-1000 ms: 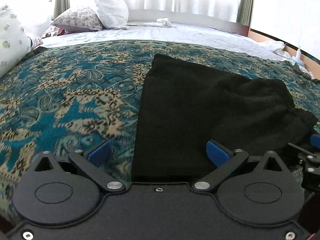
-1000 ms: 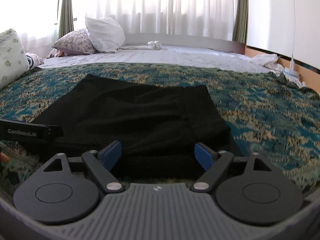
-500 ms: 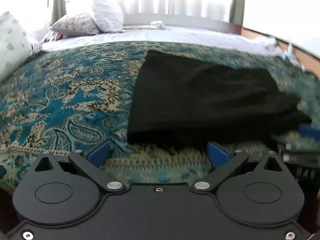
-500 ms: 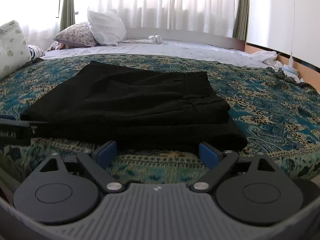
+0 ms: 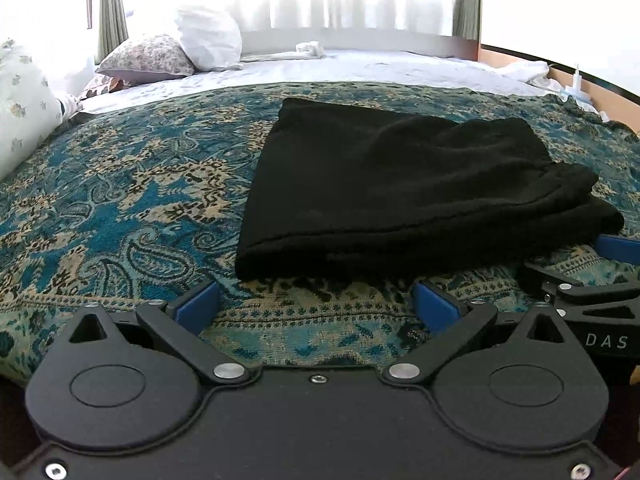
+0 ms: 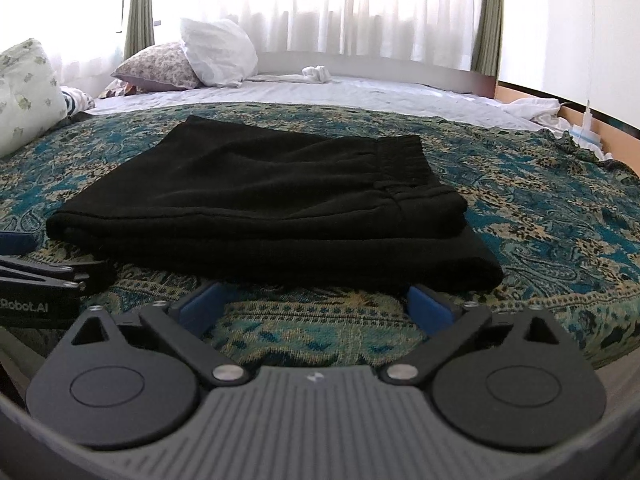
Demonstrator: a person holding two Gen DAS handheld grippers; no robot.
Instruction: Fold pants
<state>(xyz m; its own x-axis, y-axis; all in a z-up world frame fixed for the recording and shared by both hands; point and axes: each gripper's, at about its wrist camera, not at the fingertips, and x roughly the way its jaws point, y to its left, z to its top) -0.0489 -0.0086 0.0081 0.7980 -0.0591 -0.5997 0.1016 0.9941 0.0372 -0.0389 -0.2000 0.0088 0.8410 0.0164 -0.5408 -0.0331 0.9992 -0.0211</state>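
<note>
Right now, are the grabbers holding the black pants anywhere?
No. Both the left gripper and right gripper are open and empty; the folded black pants lie free on the bedspread.

Pants (image 6: pixel 260 200) lie on bedspread (image 6: pixel 540 220); pillows (image 6: pixel 216 54) behind.

Both grippers' jaws wide apart, empty

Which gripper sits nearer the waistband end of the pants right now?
Right. The right gripper sits before the pants near their elastic waistband; the left gripper faces the opposite end.
</note>
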